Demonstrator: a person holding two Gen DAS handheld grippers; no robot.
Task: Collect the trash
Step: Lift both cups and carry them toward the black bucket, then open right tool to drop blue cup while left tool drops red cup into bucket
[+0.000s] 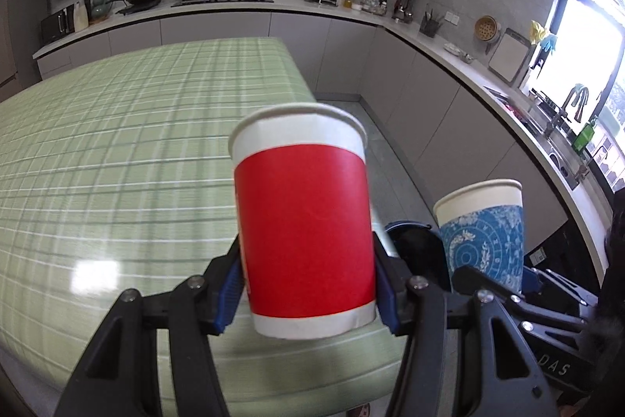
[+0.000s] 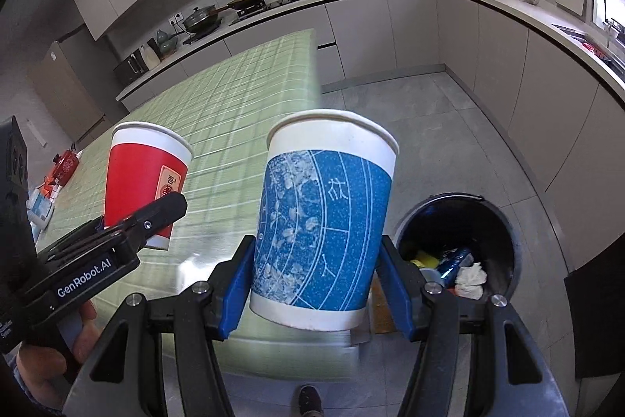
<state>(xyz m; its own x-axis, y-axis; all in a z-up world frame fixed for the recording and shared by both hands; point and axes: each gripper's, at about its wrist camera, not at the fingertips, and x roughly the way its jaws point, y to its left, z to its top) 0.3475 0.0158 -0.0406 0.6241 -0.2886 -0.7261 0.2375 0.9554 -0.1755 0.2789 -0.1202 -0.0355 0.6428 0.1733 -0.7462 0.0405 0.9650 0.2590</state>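
While each hand carries a paper cup, the left tongs (image 1: 306,294) are clamped on the red cup (image 1: 302,221), their blue pads pressing its lower sides, and the cup is held upright above the near edge of the green checked worktop (image 1: 117,143). The right tongs (image 2: 314,286) grip the blue patterned cup (image 2: 322,221) the same way, low on its body, leaning slightly and hanging past the worktop's corner over the grey floor (image 2: 449,127). The left wrist view catches the blue cup only at its right edge, with the dark rim of the trash bin (image 1: 410,241) barely showing behind it; the bin's inside is hidden there. The right wrist view looks straight into the bin (image 2: 461,253), which stands on the floor just beside the worktop, to the right of the blue cup, holding crumpled white paper (image 2: 470,280), a blue can and something yellow. That view also shows the red cup from the side, with a label on it, and a few packets (image 2: 43,206) lying at the worktop's far left, which the left view does not show.
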